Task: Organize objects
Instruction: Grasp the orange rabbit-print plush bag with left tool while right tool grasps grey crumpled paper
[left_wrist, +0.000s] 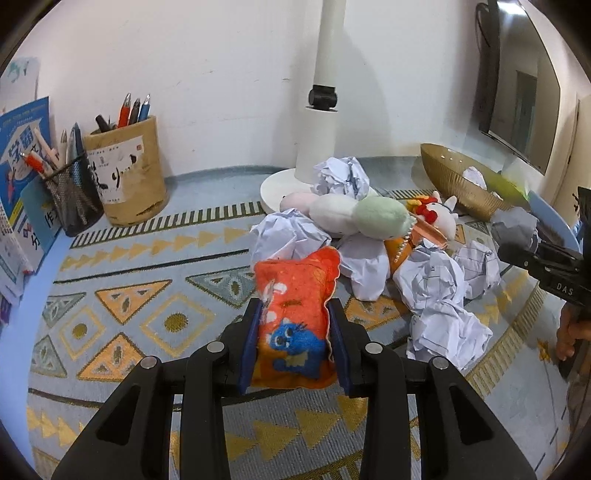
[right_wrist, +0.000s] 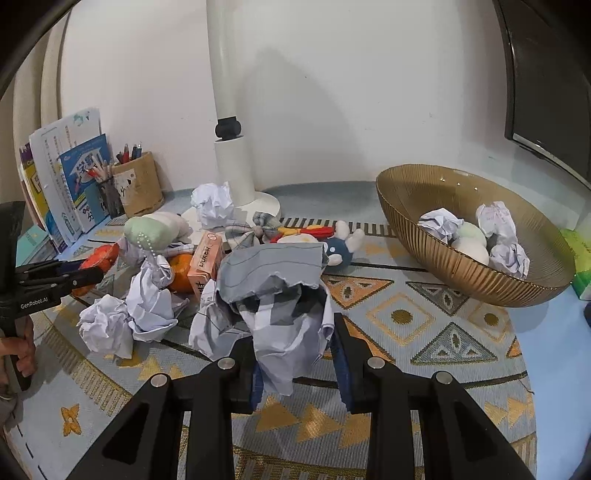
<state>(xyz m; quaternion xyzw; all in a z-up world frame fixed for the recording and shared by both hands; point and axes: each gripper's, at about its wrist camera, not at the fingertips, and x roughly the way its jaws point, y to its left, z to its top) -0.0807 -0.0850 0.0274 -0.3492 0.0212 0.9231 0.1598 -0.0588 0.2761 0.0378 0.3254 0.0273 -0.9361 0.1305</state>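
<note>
Between the blue pads of the left gripper (left_wrist: 293, 314) sits an orange plush pouch (left_wrist: 295, 314) with a blue cartoon animal on it, clamped from both sides and raised off the rug. Only the left wrist view shows that picture on the pouch; from the right wrist view the pouch is just an orange scrap behind the left gripper's black fingers. The right gripper (right_wrist: 293, 332) is clenched on a crumpled paper ball (right_wrist: 273, 295), lined and greyish, held clear of the pile ahead of it.

Beyond the left gripper lies the heap: more crumpled paper (left_wrist: 439, 291), a pastel plush caterpillar (left_wrist: 354, 216) and a small rabbit toy (left_wrist: 441, 216). The right wrist view adds what the left hides: a pink carton (right_wrist: 205, 264) and an orange fruit (right_wrist: 181, 277) inside that heap, and the contents of the gold ribbed bowl (right_wrist: 424, 221) to the right gripper's right, where paper balls and a pale plush piece lie.

Far left of both grippers stand a bamboo pen pot (left_wrist: 127, 173), a mesh pen cup (left_wrist: 75, 195) and upright booklets (right_wrist: 66, 177). Everything rests on a blue rug (left_wrist: 147, 295) with gold triangles. A white lamp post (right_wrist: 227, 110) rises against the white wall, and a dark screen (left_wrist: 517, 81) hangs at the right.
</note>
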